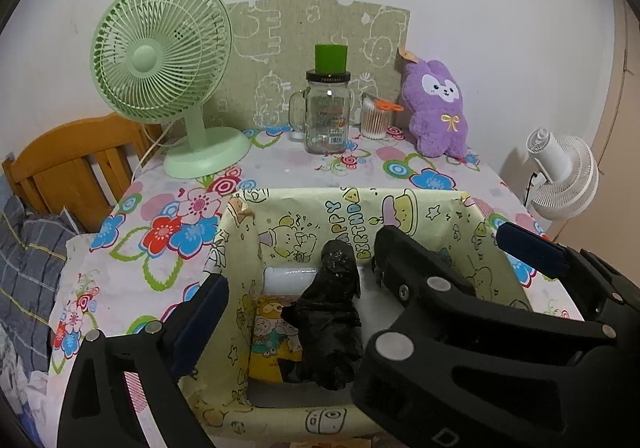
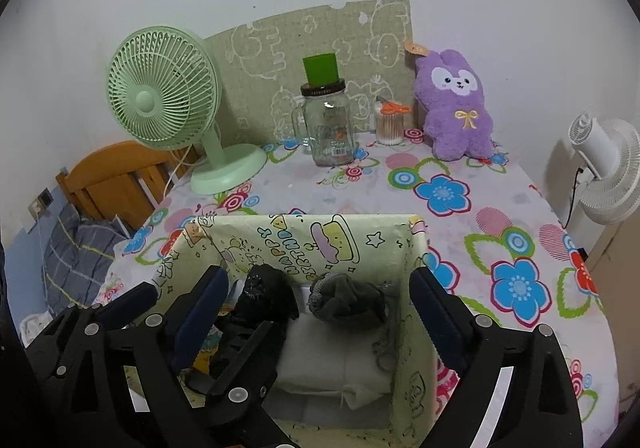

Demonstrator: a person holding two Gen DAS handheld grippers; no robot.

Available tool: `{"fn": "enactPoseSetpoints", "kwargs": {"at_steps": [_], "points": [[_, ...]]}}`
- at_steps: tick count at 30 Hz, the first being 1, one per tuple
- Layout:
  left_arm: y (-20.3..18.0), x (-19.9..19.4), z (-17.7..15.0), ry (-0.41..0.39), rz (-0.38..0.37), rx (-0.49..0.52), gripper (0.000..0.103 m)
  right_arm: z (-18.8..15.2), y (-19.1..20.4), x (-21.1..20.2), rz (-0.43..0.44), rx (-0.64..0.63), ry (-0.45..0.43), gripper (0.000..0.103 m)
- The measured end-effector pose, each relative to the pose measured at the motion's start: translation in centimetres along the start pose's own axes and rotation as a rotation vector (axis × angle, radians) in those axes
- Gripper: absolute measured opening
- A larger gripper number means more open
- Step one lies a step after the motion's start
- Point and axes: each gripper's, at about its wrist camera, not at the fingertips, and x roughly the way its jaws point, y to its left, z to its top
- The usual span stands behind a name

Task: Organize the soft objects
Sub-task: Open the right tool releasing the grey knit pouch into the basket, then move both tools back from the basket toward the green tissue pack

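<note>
A yellow cartoon-print box [image 1: 352,207] [image 2: 304,232] stands at the near edge of the table. Inside lie a black rolled bundle [image 1: 332,312] [image 2: 260,296], a grey crumpled cloth [image 2: 346,298], a white folded cloth [image 2: 332,352] and a yellow printed packet [image 1: 272,332]. A purple plush rabbit [image 1: 436,107] [image 2: 456,107] sits at the back right. My left gripper [image 1: 300,288] is open above the box, empty. My right gripper [image 2: 320,312] is open over the box, empty; it also shows at the right of the left wrist view [image 1: 440,268].
A green desk fan [image 1: 160,63] [image 2: 168,95] stands back left. A glass jar mug with a green cup on top [image 1: 326,107] [image 2: 326,119] and a cotton-swab jar [image 1: 376,119] [image 2: 390,123] stand at the back. A white fan [image 2: 604,167] is off the right edge; a wooden bedframe [image 1: 72,167] is left.
</note>
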Motion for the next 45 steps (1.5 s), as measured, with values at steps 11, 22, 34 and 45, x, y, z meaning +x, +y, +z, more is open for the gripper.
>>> {"fn": "enactPoseSetpoints", "kwargs": {"at_steps": [11, 22, 34, 45], "points": [[-0.6, -2.3, -0.3, -0.044, 0.007, 0.015, 0.103, -0.2, 0.1, -2.7, -0.041, -0.008, -0.028, 0.102], [-1.1, -4.4, -1.1, -0.064, -0.002, 0.031, 0.103, -1.0, 0.1, -5.3, -0.056, -0.008, -0.039, 0.102], [-1.5, -7.1, -2.1, -0.110, 0.007, 0.030, 0.103, -2.0, 0.2, -8.6, -0.075, 0.008, -0.093, 0.102], [-1.9, -9.6, -3.5, -0.140, 0.026, 0.031, 0.103, -3.5, 0.3, -11.3, -0.059, 0.007, -0.129, 0.102]]}}
